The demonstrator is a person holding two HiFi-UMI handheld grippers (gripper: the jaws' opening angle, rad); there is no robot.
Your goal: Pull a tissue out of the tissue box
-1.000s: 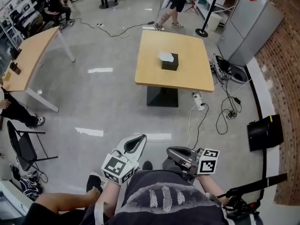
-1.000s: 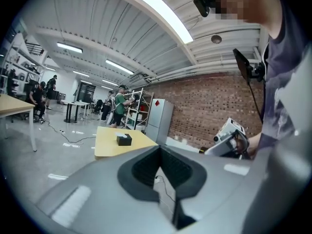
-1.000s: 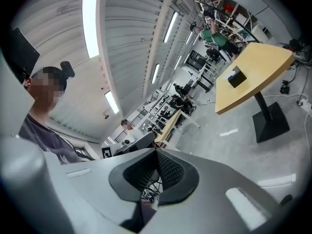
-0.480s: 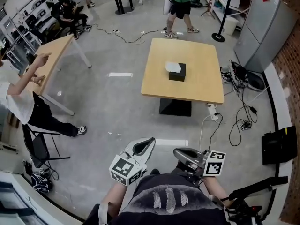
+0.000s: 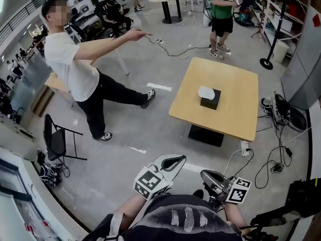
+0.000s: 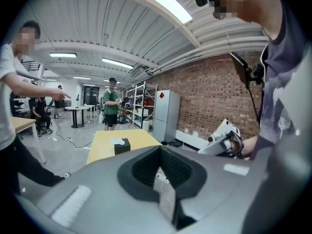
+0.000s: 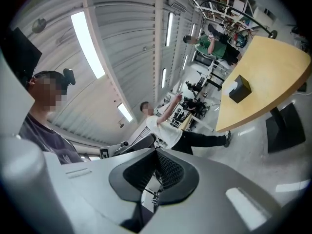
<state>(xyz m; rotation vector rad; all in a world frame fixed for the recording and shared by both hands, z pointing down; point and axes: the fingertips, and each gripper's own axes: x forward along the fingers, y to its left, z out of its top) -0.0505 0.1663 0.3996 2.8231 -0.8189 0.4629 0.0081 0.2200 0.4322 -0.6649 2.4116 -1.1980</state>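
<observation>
A black tissue box with a white tissue sticking out of its top sits on a square wooden table, well ahead of me across the floor. Both grippers are held close to my body, far short of the table. My left gripper is shut and empty, and so is my right gripper. In the left gripper view the tissue box is small beyond the shut left gripper. The right gripper view has the tissue box at upper right, past the shut right gripper.
A person in a white shirt stands left of the table with an arm stretched out. Another person in green stands behind it. A folding chair is at the left; cables lie on the floor right of the table.
The table with the box has shifted right and grown larger in the head view. The person in white has come fully into view at the left. Both grippers stay shut near my body.
</observation>
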